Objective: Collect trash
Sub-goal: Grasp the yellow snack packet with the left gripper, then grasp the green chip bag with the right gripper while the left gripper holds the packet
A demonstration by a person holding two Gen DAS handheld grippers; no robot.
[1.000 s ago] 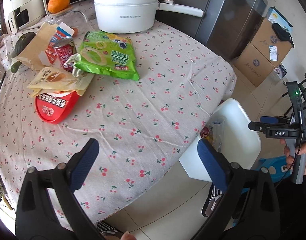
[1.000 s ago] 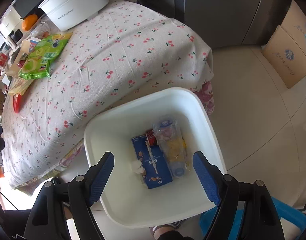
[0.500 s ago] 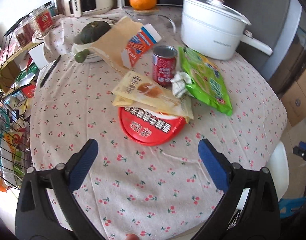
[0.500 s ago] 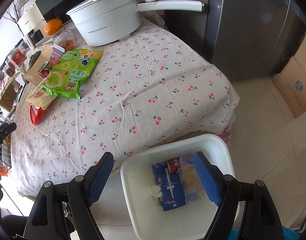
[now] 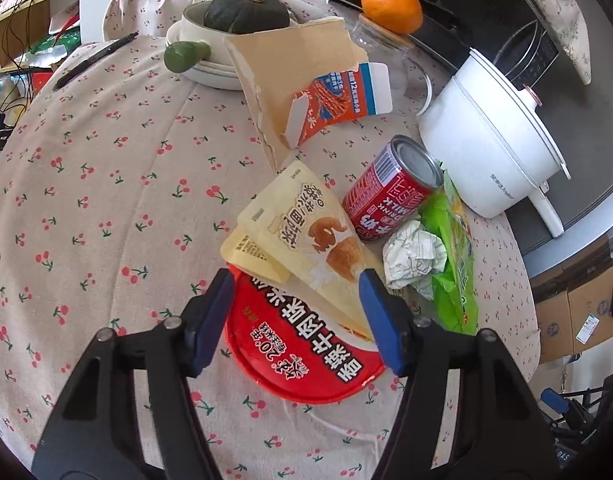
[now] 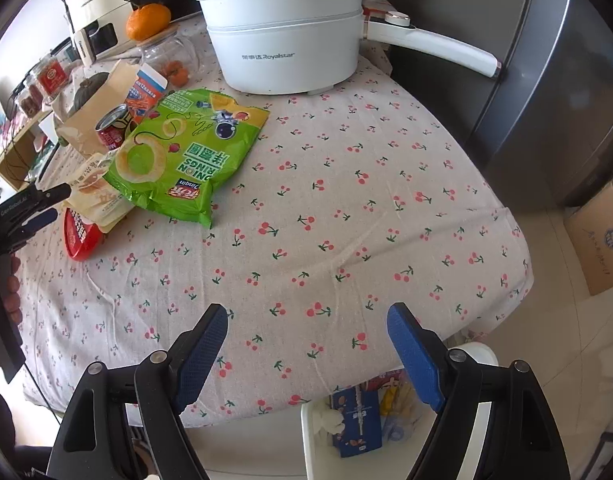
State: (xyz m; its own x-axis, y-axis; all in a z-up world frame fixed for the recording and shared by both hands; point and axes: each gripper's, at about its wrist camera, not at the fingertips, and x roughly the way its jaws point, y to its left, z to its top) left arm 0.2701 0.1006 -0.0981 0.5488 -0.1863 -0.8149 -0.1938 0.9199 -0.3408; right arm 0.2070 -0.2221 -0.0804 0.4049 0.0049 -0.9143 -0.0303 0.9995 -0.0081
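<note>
My left gripper [image 5: 292, 304] is open, low over the trash pile, its fingers either side of the red noodle-cup lid [image 5: 306, 352] and the yellow snack packets [image 5: 306, 232]. Beside them lie a crumpled paper ball [image 5: 412, 254], a red milk can [image 5: 390, 194], a green onion-rings bag [image 6: 182, 156] and a torn carton [image 5: 338, 100]. My right gripper [image 6: 308, 344] is open and empty above the table's near edge. The white bin [image 6: 478, 360] sits below the edge, holding a blue carton [image 6: 356, 420]. The left gripper also shows in the right wrist view [image 6: 46, 204].
A white electric pot [image 6: 286, 44] with a long handle stands at the back. A bowl with a green squash [image 5: 242, 16], a glass jar topped by an orange [image 5: 390, 8] and a pen [image 5: 94, 60] sit on the cherry-print tablecloth [image 6: 346, 220]. Cardboard boxes [image 6: 598, 240] are on the floor.
My left gripper has swung from the table edge to the trash pile and dropped close over the red lid. My right gripper has risen from over the bin toward the table.
</note>
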